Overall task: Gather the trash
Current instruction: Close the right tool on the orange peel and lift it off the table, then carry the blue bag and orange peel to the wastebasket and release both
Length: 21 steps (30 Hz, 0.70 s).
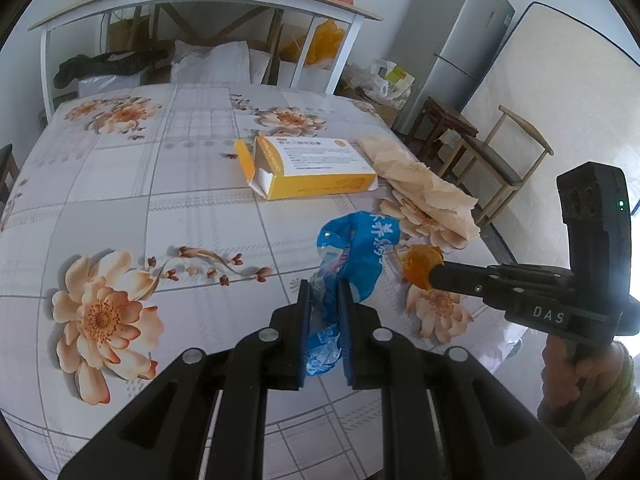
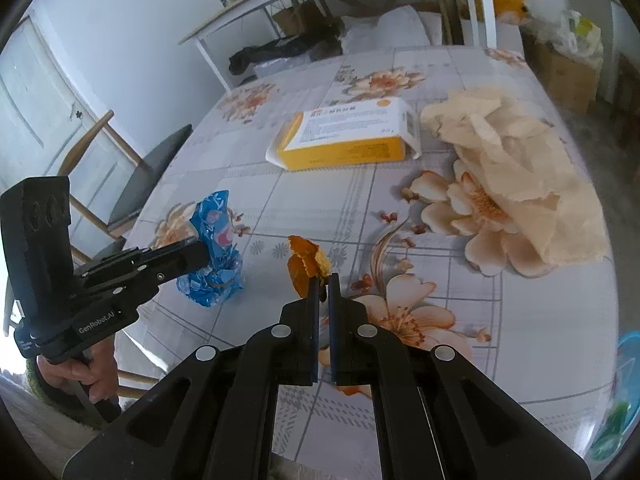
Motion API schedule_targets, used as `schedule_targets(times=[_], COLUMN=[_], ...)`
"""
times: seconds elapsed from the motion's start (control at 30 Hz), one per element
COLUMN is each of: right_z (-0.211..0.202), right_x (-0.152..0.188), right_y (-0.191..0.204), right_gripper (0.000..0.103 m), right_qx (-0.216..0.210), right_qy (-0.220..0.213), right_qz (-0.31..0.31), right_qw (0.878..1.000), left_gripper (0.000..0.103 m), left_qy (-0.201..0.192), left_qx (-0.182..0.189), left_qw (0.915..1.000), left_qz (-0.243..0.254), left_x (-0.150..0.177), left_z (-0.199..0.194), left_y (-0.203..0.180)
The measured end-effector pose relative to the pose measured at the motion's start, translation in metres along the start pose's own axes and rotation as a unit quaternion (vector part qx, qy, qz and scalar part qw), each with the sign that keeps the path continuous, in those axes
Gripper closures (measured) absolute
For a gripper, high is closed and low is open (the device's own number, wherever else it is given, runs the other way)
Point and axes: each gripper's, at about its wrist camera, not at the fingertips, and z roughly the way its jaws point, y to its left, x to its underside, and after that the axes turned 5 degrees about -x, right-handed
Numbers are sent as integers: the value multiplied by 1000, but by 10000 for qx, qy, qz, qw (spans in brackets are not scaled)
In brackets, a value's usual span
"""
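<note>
My left gripper [image 1: 323, 292] is shut on a crumpled blue plastic wrapper [image 1: 356, 256], which also shows in the right wrist view [image 2: 214, 264] held just above the floral tablecloth. My right gripper [image 2: 325, 282] is shut on a piece of orange peel [image 2: 306, 264]; it also shows in the left wrist view [image 1: 420, 266] at the right gripper's tip [image 1: 434, 276]. A yellow and white cardboard box [image 1: 312, 166] with an open flap lies mid-table. A crumpled beige paper bag [image 1: 424, 188] lies at the table's right edge.
The table [image 1: 160, 184] carries a floral cloth. Wooden chairs stand to the right [image 1: 496, 156] and the left [image 2: 132, 176] of it. A white shelf table [image 1: 200, 4] with clutter, a fridge [image 1: 452, 40] and a mattress [image 1: 560, 92] stand beyond. A blue bin [image 2: 624, 384] shows at right.
</note>
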Motion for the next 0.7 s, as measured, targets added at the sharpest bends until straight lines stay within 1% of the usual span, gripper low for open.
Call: schedule_targets(times=[0.27, 0.4, 0.53, 0.6, 0.7], right_z=[-21, -37, -55, -69, -92], right_x=[-1, 1, 5, 10, 20], right_y=[-8, -14, -25, -35, -50], right_gripper=[100, 100, 100, 100, 100], right_qx=[-18, 14, 69, 134, 280], right_qy=[-269, -459, -674, -859, -1145], right_qz=[82, 158, 347, 508, 719], right_qw=[9996, 9988, 9971, 9949, 9904], left_gripper=[90, 90, 90, 90, 90], left_qy=[-92, -166, -295, -324, -291], left_qx=[55, 115, 311, 423, 692], left_qw=[9999, 9996, 9981, 9967, 9932], left_qz=[117, 207, 451, 606, 890], left_x=[-11, -17, -27, -33, -44], left_z=[-2, -6, -10, -8, -3], left_y=[-15, -29, -52, -66, -94])
